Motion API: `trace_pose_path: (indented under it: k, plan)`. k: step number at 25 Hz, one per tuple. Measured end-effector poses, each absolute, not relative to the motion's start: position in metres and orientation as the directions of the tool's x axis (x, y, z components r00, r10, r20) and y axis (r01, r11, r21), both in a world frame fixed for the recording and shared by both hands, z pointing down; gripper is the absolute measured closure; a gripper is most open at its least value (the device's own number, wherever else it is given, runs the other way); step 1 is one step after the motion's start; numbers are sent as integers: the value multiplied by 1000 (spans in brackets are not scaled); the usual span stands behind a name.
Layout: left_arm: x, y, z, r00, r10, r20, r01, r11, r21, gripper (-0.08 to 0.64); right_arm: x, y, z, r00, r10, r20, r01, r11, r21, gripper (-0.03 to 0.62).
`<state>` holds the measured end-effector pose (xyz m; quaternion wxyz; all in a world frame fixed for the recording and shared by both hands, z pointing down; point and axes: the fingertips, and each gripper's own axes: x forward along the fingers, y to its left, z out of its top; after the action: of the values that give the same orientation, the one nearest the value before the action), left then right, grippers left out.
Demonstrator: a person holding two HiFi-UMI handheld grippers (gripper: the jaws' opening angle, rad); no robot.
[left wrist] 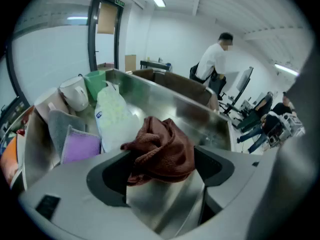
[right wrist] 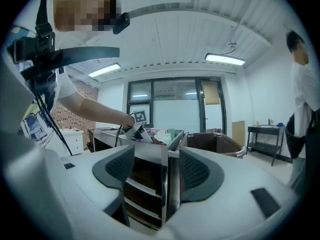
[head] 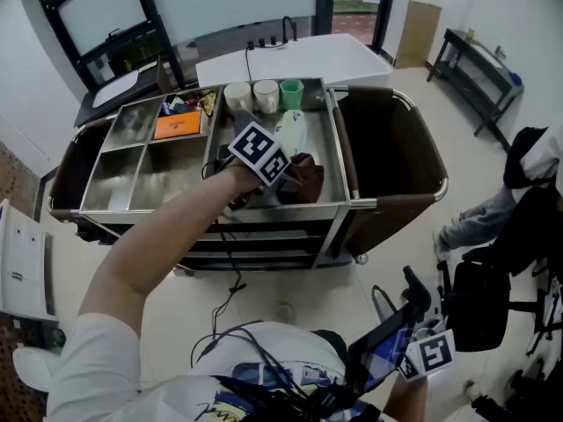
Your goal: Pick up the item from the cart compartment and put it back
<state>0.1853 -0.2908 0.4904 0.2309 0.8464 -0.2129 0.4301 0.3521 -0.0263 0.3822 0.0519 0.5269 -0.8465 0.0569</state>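
The left tool (left wrist: 160, 170) is reached into the right-hand compartment (left wrist: 167, 100) of the steel cart (head: 352, 203). Its jaws stand about as wide as they go. The crumpled brown cloth (left wrist: 162, 149), taken to be the task's item, sits bunched between them on the compartment floor. The fabric reaches both pads, yet nothing shows it being squeezed or lifted, so the tool is judged to have no hold on it. In the same compartment, beyond the cloth, lie a white plastic packet (left wrist: 115, 116), a purple pad (left wrist: 80, 144) and a green cup (left wrist: 95, 84). All three are clear of the jaws. The right tool (right wrist: 156, 171) is held low and well apart from the cart. Its jaws are apart with nothing between them, only the cart's corner seen far beyond. The step in hand is the one at the cloth itself, either the grasp or the letting go, and these views alone do not settle which. If it is the grasp, the next move calls for closing squarely on the bunched middle of the cloth and lifting straight up, so that a trailing fold does not drag the packet alongside.
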Motion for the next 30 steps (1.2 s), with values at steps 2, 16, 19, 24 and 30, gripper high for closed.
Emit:
trace_pose_path:
  k: [2, 16, 19, 24, 30]
  plan:
    - [186, -296, 507, 512, -109, 852, -555, -799, 231, 168, 347, -37, 388, -441, -886, 145, -897, 439, -51, 285]
    - [205, -302, 528, 384, -73, 921, -459, -880, 122, 396, 358, -47, 384, -484, -862, 151, -875, 479, -72, 285]
    - [207, -299, 520, 400, -129, 907, -430, -900, 62, 458, 365, -40, 385, -496, -851, 171, -868, 490, -80, 285]
    - [199, -298, 476, 463, -273, 843, -466, -884, -30, 472, 370, -34, 393, -547, -817, 185, -836, 543, -73, 285]
    - [175, -267, 388, 585, -435, 685, -540, -839, -71, 472, 350, -31, 401, -631, -753, 186, -774, 626, -93, 285]
